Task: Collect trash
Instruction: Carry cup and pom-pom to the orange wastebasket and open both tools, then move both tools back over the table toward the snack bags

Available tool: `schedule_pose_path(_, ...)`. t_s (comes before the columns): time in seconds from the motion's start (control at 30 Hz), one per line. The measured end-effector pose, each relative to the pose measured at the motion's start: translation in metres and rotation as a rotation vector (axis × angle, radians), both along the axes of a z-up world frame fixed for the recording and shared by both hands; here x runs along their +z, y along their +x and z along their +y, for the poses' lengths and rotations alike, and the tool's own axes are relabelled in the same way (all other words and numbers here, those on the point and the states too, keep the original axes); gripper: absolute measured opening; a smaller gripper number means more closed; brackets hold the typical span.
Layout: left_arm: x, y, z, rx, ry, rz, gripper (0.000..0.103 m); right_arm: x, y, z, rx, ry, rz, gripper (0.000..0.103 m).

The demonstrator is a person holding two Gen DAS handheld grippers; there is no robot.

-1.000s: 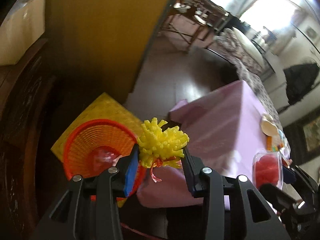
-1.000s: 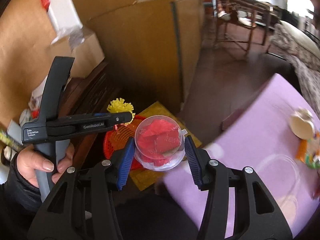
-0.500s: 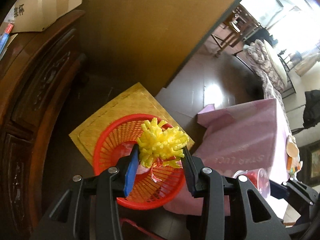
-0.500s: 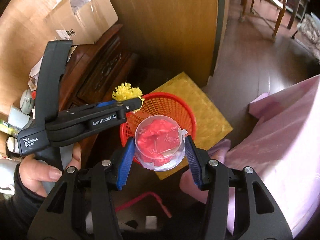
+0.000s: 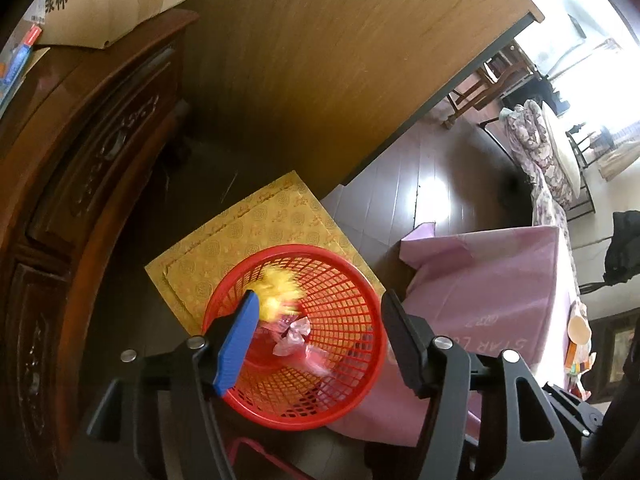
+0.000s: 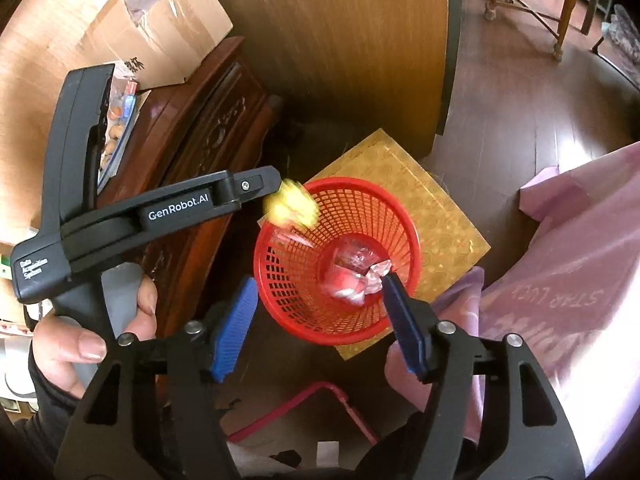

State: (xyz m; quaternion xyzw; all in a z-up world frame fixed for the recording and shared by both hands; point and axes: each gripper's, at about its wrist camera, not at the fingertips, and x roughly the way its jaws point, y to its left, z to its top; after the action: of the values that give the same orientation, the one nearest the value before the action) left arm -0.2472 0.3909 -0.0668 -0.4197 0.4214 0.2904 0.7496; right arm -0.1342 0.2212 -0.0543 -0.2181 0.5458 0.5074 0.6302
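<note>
A red mesh basket (image 5: 352, 384) (image 6: 288, 288) stands on the floor on a gold mat (image 5: 240, 248). My left gripper (image 5: 316, 340) is open above it; it also shows from the side in the right wrist view (image 6: 276, 186). A blurred yellow tassel ball (image 5: 276, 288) (image 6: 292, 208) is in mid-air, falling into the basket. My right gripper (image 6: 316, 320) is open above the basket. A clear plastic cup with red paper (image 6: 354, 270) lies in the basket's bottom, also showing in the left wrist view (image 5: 296, 340).
A dark carved wooden cabinet (image 5: 60, 200) stands left of the basket, with cardboard boxes (image 6: 160, 24) on top. A wooden panel (image 5: 340, 60) rises behind. A table with a pink cloth (image 5: 500, 300) is on the right. A red wire frame (image 6: 304, 404) lies on the floor below.
Both grippers opened over the basket. The yellow tassel ball left my left gripper and is falling. The cup with red paper left my right gripper and now lies in the basket.
</note>
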Motion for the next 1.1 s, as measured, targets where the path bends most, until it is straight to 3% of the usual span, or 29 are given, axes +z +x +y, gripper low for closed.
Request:
schedule_pose_path(0.2, 0.010, 0.006, -0.010, -0.023, 0.007, -0.011, 0.063, 0.027, 0.014, -0.029, -0.047, 0.053, -0.032, 0.067)
schedule_pose_path(0.5, 0.042, 0.041, -0.052, -0.137, 0.062, -0.037, 0.071, 0.047, 0.047, -0.091, -0.181, 0.117, -0.055, 0.069)
schedule_pose_path(0.67, 0.057, 0.072, -0.093, -0.241, 0.098, -0.047, 0.072, 0.054, 0.070, -0.142, -0.282, 0.162, -0.070, 0.070)
schedule_pose_path(0.9, 0.071, 0.117, -0.150, -0.369, 0.117, -0.073, 0.075, 0.061, 0.100, -0.234, -0.463, 0.206, -0.163, 0.072)
schedule_pose_path(1.1, 0.078, 0.160, -0.206, -0.475, 0.131, -0.098, 0.077, 0.055, 0.116, -0.288, -0.572, 0.223, -0.171, 0.074)
